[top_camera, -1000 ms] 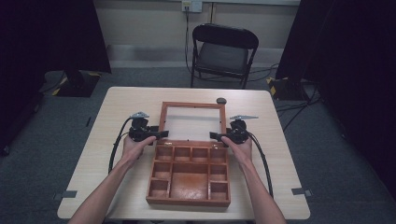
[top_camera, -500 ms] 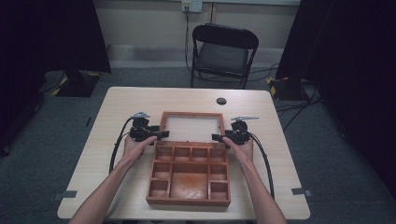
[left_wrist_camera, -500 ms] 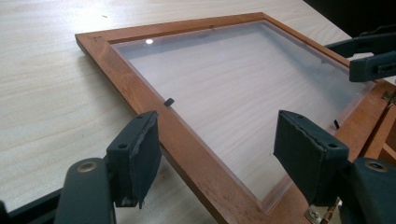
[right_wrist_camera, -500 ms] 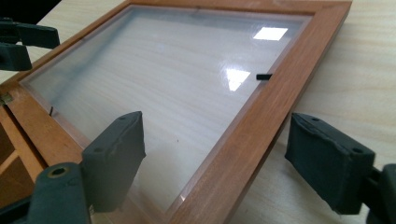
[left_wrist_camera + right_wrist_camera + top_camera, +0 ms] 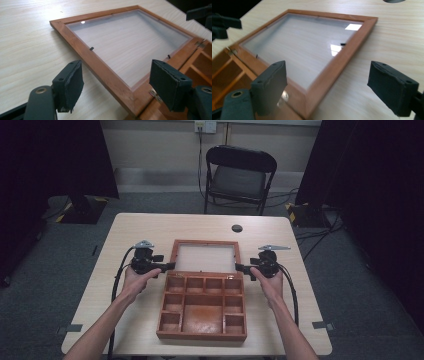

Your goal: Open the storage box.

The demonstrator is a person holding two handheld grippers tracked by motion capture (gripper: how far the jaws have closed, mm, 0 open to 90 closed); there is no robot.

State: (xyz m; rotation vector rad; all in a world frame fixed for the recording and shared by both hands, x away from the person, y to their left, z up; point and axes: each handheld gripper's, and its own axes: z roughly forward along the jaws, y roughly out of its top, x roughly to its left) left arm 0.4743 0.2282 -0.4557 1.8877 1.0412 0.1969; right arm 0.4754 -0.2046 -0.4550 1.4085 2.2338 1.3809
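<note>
Wooden compartment box (image 5: 202,306) at the near middle of the worktop (image 5: 150,227), its hinged glass-paned lid (image 5: 204,257) swung fully back and lying flat on the worktop beyond the box. One second earlier the lid stood nearly upright on its hinges; half a second earlier it leaned back at a lower tilt; now it rests level, with the wood grain of the worktop visible through the pane in both gripper views. The box is divided into a row of four small compartments along the hinge side, smaller cells down each side and one large central compartment; all hold nothing. Left tongs (image 5: 116,83) spread wide, straddling the near left corner of the lid frame (image 5: 110,80) without touching it. Right tongs (image 5: 332,88) likewise spread wide over the opposite near corner of the frame, pads clear of the wood. A small dark round disc (image 5: 237,228) lies on the worktop beyond the lid.
</note>
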